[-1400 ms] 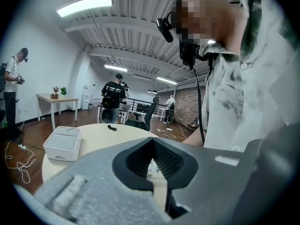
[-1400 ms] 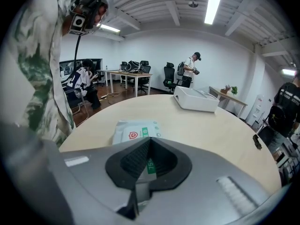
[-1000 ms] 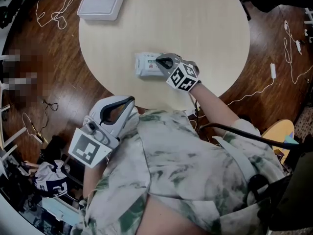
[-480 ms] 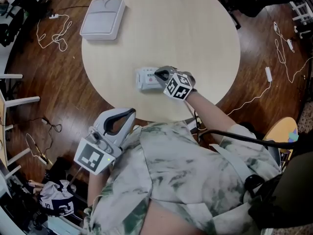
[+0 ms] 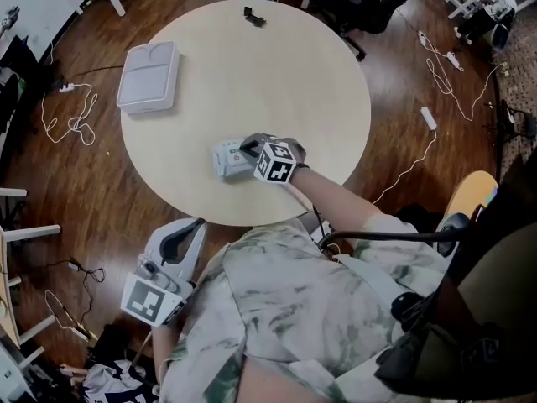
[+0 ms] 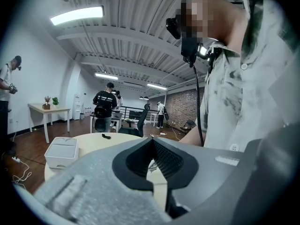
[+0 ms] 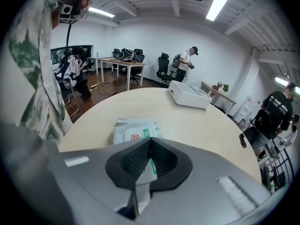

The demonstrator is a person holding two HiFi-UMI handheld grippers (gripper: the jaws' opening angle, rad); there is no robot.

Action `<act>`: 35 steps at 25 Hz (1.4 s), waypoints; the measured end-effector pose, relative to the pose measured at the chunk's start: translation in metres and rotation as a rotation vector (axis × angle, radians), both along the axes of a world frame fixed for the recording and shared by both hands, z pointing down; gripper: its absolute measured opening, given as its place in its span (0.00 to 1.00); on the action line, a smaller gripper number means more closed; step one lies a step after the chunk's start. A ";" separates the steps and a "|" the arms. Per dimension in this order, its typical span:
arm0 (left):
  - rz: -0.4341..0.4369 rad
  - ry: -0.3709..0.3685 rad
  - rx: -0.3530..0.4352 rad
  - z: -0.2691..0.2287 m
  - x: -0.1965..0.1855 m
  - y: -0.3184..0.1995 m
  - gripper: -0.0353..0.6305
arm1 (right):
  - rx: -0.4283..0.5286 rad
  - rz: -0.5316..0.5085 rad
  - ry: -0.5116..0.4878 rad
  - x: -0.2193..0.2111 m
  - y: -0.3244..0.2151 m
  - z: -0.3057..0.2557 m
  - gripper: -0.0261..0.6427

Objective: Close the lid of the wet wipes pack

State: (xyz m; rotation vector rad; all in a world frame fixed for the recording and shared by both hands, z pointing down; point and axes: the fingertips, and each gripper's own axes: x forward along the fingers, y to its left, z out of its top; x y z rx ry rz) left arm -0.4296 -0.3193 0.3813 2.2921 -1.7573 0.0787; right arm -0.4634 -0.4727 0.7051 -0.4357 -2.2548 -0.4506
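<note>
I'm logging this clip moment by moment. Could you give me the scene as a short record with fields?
surface: round table
wet wipes pack: lies flat near the table's near edge; lid looks down
right gripper: jaws together, tips over the pack; contact unclear
left gripper: jaws together, nothing between them, held low off the table
other items: white tray at the table's left edge; small black item at the far edge
</note>
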 end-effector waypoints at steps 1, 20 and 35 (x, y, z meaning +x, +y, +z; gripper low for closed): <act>0.003 -0.002 0.000 0.000 0.001 0.005 0.05 | 0.001 0.012 -0.006 0.002 0.002 -0.004 0.04; 0.124 -0.011 0.054 -0.009 0.009 0.109 0.06 | -0.030 0.234 -0.250 0.041 0.113 -0.125 0.04; 0.280 0.000 0.066 -0.002 0.079 0.169 0.06 | -0.097 0.327 -0.364 0.137 0.234 -0.212 0.04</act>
